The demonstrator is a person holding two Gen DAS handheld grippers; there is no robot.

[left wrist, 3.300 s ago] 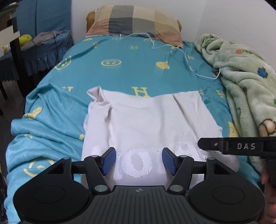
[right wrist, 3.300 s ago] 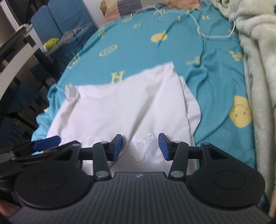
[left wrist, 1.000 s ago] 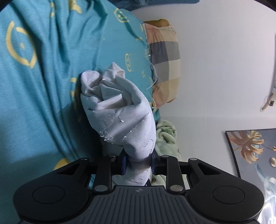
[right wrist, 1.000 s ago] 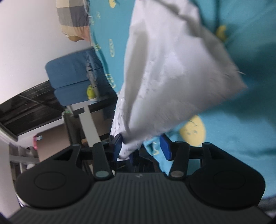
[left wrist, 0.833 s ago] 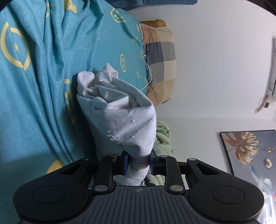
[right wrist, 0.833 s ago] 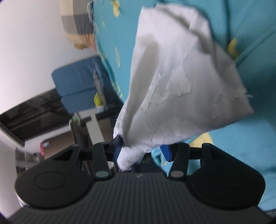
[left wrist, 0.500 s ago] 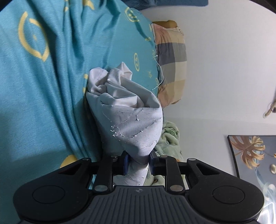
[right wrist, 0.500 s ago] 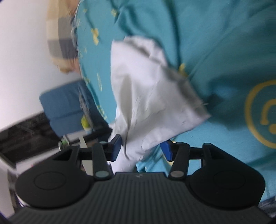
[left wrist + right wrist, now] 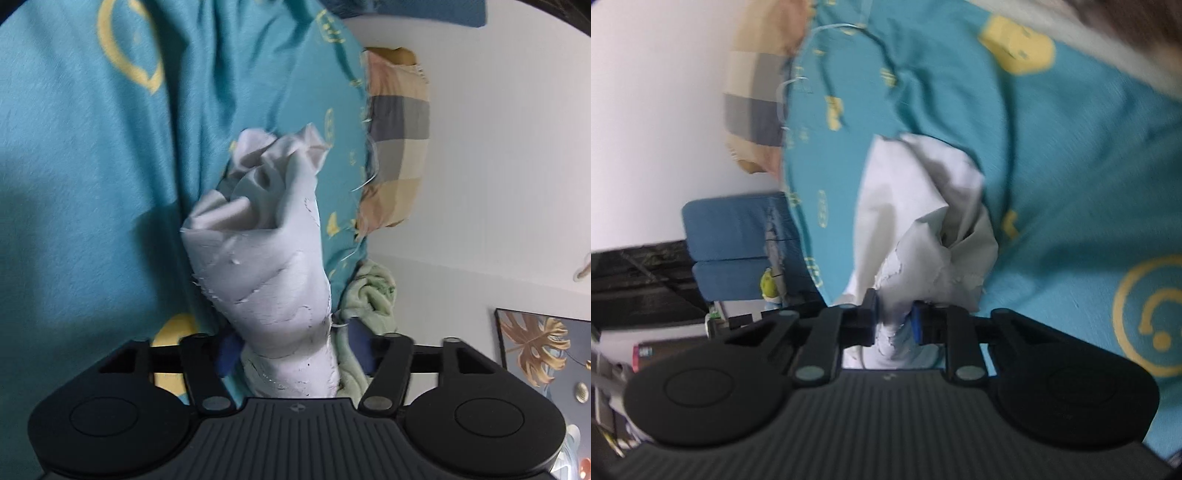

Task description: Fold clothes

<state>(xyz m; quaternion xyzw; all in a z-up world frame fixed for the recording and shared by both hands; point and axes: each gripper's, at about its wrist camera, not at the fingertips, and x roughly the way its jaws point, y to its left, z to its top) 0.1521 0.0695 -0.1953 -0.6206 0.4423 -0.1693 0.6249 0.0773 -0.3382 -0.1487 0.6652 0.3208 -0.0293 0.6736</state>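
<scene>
A white garment [image 9: 266, 266] with a cracked print hangs bunched over the teal bedsheet [image 9: 92, 184]. In the left wrist view its lower end runs between the blue pads of my left gripper [image 9: 291, 350]. Those jaws are opening and the pads stand clear of the cloth on both sides. The right wrist view, blurred, shows the same garment [image 9: 923, 206] crumpled against the sheet [image 9: 1071, 166]. My right gripper [image 9: 894, 321] is closing, and its pads pinch a fold of the cloth.
A checked pillow [image 9: 399, 147] lies at the head of the bed by the white wall. A green blanket [image 9: 369, 299] is heaped behind the garment. A framed leaf picture [image 9: 543, 343] hangs on the wall. Beside the bed stands a blue chair [image 9: 731, 236].
The left jaws, shut on the garment before, have spread apart off the cloth. The right jaws, wide around the cloth earlier, have closed on a fold. The garment has sunk towards the sheet.
</scene>
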